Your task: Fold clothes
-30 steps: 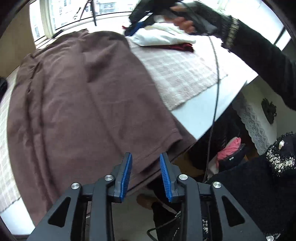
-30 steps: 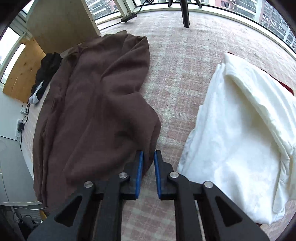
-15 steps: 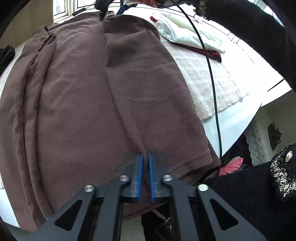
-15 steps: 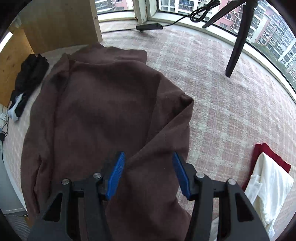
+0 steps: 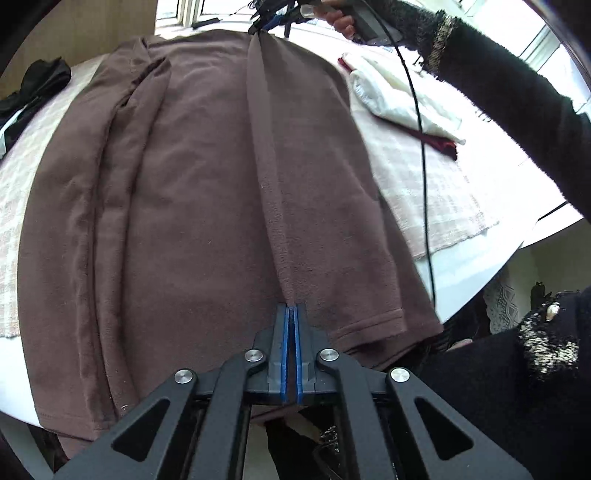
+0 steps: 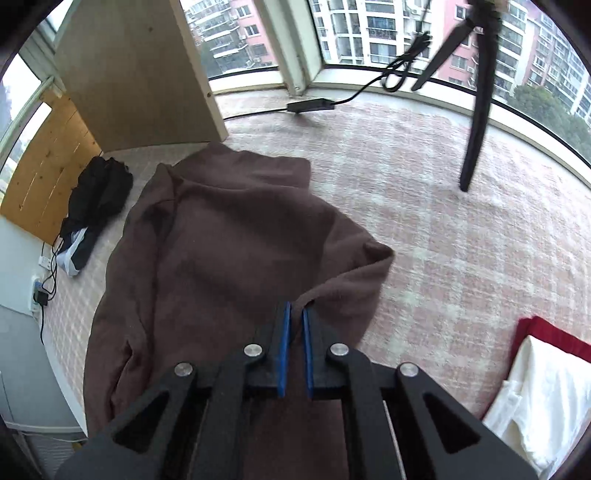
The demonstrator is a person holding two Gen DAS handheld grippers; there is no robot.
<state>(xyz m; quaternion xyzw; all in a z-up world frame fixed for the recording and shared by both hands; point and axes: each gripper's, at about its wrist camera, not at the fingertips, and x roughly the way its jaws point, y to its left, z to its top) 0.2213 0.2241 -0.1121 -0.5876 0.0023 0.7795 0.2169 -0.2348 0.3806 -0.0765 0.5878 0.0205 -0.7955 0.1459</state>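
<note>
**Both grippers pinching a ridge along the brown garment**

The brown garment (image 5: pixel 184 206) is lying spread across the checked cloth (image 5: pixel 436 184) that is covering the table (image 5: pixel 480 258), with its hem hanging slightly over the near table edge, just in front of the person's dark-clad body. To its right, bare checked cloth is running out to the table's curved rim. Farther right, a folded white garment (image 5: pixel 399 99) is resting on a red one (image 5: pixel 443 146), well apart from the brown fabric. In the right wrist view, a wide stretch of uncovered checked cloth is lying open toward the windows, where a tripod leg (image 6: pixel 476 122) is standing and a black adapter (image 6: pixel 312 105) is lying. A black garment (image 6: pixel 96 199) is sitting at the far left edge, beside the wooden panel.

The left gripper (image 5: pixel 290 310) is pressing its blue pads together on a raised crease of the brown garment near the hem. That crease is running as a taut ridge straight up to the right gripper (image 5: pixel 269 20), which is pinching the fabric's far end. In its own view, the right gripper (image 6: pixel 295 314) is showing a narrow gap with brown fabric caught between the pads.
</note>
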